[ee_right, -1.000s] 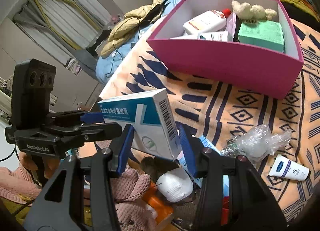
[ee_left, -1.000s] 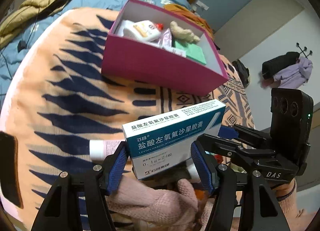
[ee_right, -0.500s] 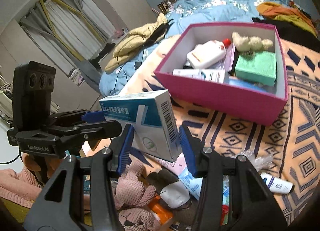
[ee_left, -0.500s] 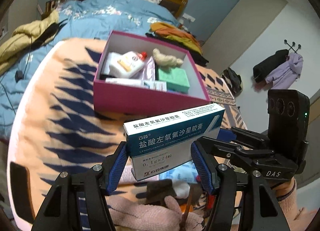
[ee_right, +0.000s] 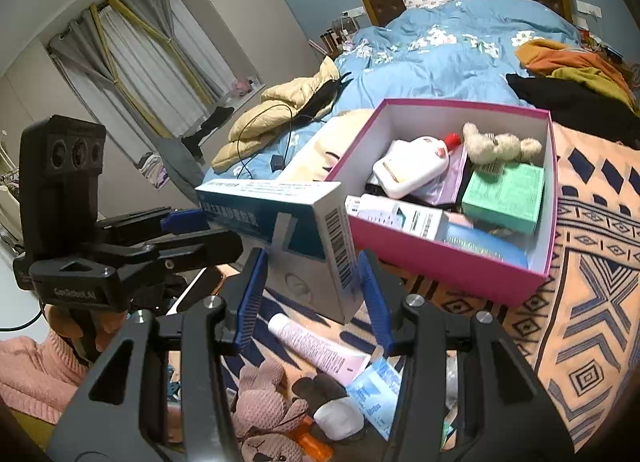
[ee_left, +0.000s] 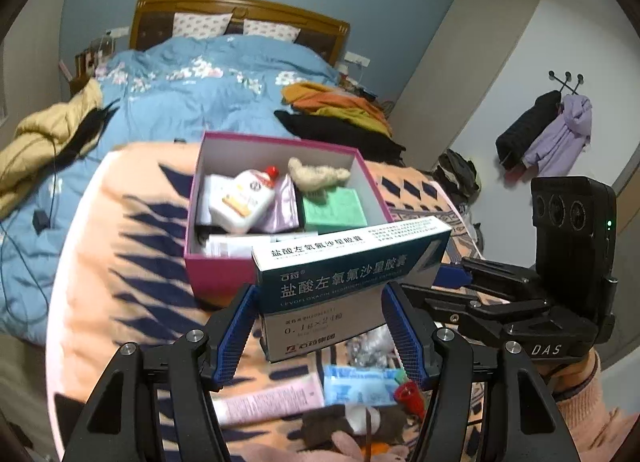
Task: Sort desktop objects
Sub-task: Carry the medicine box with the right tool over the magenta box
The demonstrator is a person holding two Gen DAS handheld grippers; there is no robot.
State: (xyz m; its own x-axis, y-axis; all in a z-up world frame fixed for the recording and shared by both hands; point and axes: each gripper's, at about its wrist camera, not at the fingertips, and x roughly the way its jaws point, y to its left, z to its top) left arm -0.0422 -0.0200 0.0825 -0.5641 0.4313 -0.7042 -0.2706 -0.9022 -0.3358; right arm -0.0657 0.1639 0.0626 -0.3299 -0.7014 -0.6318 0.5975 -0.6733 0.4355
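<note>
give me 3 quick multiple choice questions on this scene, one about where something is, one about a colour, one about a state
1. Where is the white bottle with the red cap?
A. inside the box
B. on the bed pillow
C. hanging on the coat hook

2. What colour is the outside of the storage box?
A. yellow
B. magenta pink
C. black

3. What is the state of the medicine carton?
A. lying in the box
B. held up by both claws
C. flat on the blanket

Answers:
1. A, it lies among the other items within the box walls.
2. B, the outer walls are pink and the inside is white.
3. B, the left claw and the right claw each pinch the carton above the patterned blanket.
</note>
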